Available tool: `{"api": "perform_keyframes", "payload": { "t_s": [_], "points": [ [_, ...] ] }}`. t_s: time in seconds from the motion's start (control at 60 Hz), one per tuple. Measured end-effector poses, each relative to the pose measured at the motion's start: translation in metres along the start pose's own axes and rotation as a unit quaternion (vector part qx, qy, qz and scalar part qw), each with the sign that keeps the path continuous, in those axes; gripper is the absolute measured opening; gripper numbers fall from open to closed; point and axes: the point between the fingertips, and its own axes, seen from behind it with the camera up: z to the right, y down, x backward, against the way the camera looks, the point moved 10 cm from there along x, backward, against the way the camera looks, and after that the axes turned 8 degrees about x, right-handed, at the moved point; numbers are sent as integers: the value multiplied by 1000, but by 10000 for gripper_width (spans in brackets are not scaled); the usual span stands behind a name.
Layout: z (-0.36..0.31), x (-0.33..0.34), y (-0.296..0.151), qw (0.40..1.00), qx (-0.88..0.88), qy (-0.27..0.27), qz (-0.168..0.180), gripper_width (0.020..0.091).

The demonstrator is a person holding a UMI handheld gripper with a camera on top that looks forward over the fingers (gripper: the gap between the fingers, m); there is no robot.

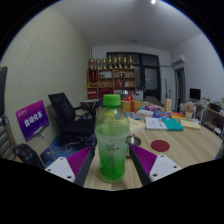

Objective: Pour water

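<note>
A clear plastic bottle (pixel 112 140) with a green cap and a green-tinted lower half stands upright between the fingers of my gripper (pixel 112 158). Both purple pads (pixel 79 160) touch its sides, so the gripper is shut on it. Its base sits low over the wooden table (pixel 190 150); I cannot tell if it rests on the table or hangs just above. A small grey cup (pixel 135 140) shows just behind the bottle on the right, partly hidden by it.
A round red coaster (pixel 160 146) lies on the table ahead to the right. Books and boxes (pixel 163 124) are piled further back. A black office chair (pixel 68 108) and a purple sign (pixel 32 119) stand at the left, shelves (pixel 112 75) at the far wall.
</note>
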Motion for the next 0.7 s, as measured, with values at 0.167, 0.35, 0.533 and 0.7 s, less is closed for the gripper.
{"api": "perform_keyframes", "payload": {
  "t_s": [0.167, 0.35, 0.533, 0.7],
  "points": [
    [6, -34, 5, 997, 66, 26, 3, 493],
    [2, -41, 1, 997, 75, -14, -15, 420],
    [-29, -51, -45, 968, -204, -135, -57, 403],
    [-47, -50, -82, 785, -576, -208, -93, 403]
  ]
}}
